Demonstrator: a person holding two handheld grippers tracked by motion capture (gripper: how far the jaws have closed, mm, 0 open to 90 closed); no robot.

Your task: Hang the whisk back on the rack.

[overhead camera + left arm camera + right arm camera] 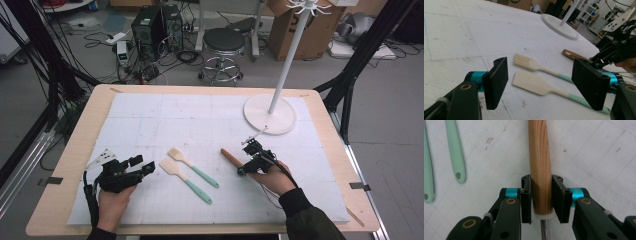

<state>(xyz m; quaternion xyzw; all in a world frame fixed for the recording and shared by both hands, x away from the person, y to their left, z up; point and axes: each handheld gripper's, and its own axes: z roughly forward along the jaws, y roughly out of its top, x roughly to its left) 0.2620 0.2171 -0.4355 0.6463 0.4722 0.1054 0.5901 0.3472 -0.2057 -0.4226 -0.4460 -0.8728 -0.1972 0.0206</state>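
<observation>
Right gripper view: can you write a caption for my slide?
The right gripper has its black jaws closed on a wooden handle above the white table, two mint-green handles lying nearby.

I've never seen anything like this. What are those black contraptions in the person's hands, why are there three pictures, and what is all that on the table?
A person holds a hand-worked clamp with two black jaws in each hand. One picture looks down from above; the other two come from cameras riding on each clamp. On the white table cover lie two spatulas with mint-green handles, and a white coat stand's round base rests at the far right. The left gripper waits with jaws wide apart, holding nothing. The right gripper has its jaws against a wooden handle, apparently gripping it; the tool's working end is hidden.
</observation>
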